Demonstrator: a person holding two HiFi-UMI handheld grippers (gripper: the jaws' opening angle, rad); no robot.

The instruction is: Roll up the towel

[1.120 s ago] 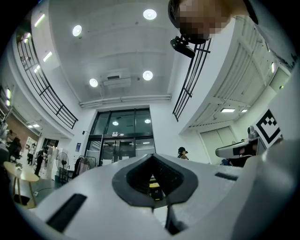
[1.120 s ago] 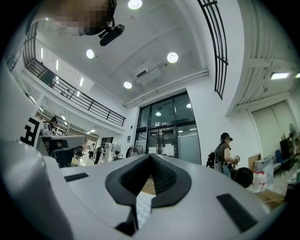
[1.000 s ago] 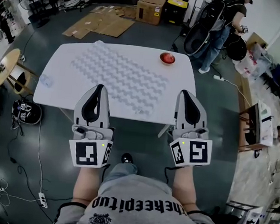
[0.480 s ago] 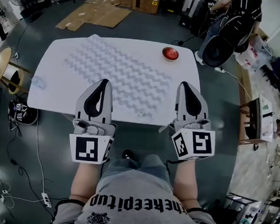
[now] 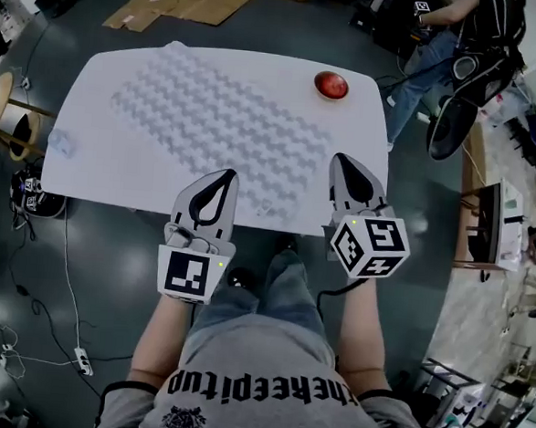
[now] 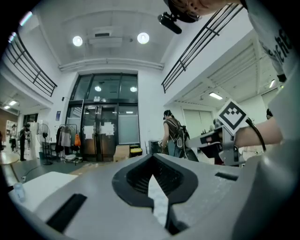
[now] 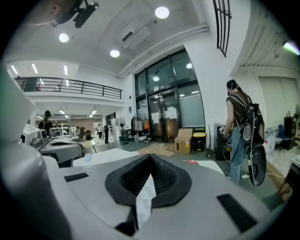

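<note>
On the white table (image 5: 97, 171), a small clear object (image 5: 61, 142) is seen near the left edge; what it is cannot be made out. The towel (image 5: 220, 114), white with a wavy raised texture, is spread flat and unrolled across the middle of the table, set at a slant, so that one corner lies toward the far left and another toward the near edge. The left gripper (image 5: 226, 174) is held over the near edge of the table with its tips above the near part of the towel; its jaws are pressed together with nothing between them, and whether the cloth is touched cannot be told. A red round object (image 5: 331, 85) is placed at the far right of the table, just clear of the towel. The right gripper (image 5: 341, 161) is held just beside the towel's right corner, its jaws likewise clenched and empty. Beyond the table, at the far right, a person with a backpack (image 5: 486, 36) is seen standing on the dark floor.
</note>
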